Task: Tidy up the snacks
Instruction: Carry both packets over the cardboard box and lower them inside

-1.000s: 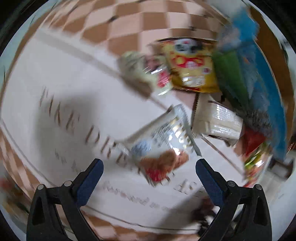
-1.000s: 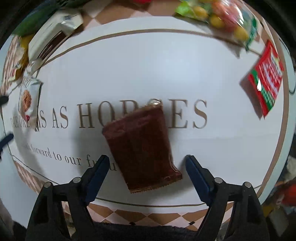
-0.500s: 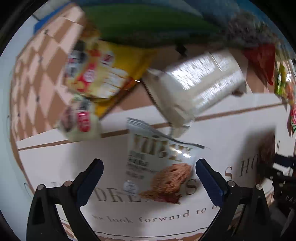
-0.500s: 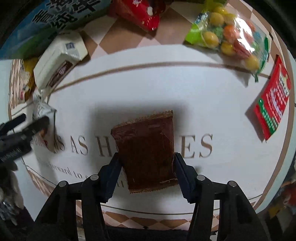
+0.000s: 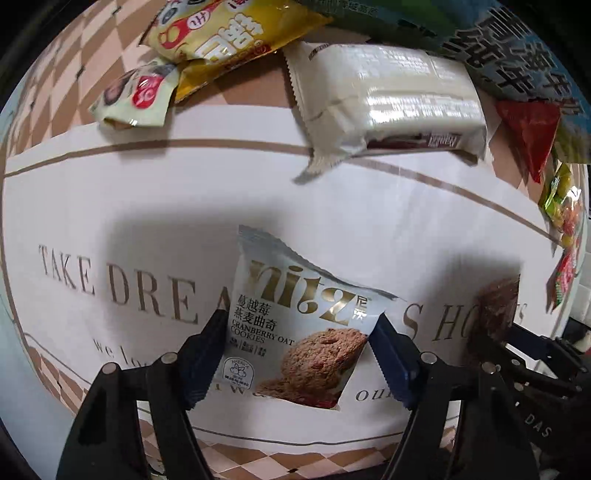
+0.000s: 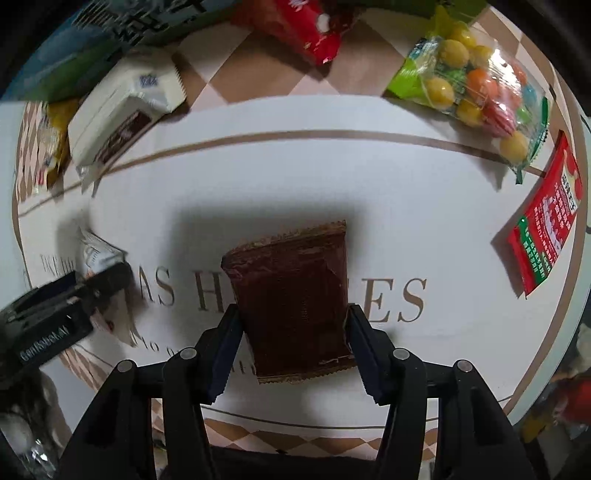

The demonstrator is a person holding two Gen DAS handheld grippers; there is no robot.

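Observation:
My left gripper point(image 5: 299, 332) is shut on a silver cranberry oat cookie packet point(image 5: 295, 325), its pads pressing both lower sides, just above the white lettered mat point(image 5: 147, 221). My right gripper point(image 6: 291, 328) is shut on a dark brown snack packet point(image 6: 295, 299), held just over the same mat point(image 6: 295, 177). The right gripper and brown packet point(image 5: 495, 314) show at the right edge of the left wrist view. The left gripper body point(image 6: 48, 321) and cookie packet point(image 6: 96, 254) show at the left of the right wrist view.
At the back lie a white wafer pack point(image 5: 388, 99), a yellow bag point(image 5: 221, 40), a small pale packet point(image 5: 136, 99), a red bag point(image 6: 306, 22), a bag of coloured candy balls point(image 6: 476, 92) and a red-green sachet point(image 6: 550, 221). A blue-green bag point(image 5: 517, 51) is far back.
The left gripper swung over the cookie packet and closed on it. The right gripper closed on the brown packet half a second ago and still holds it.

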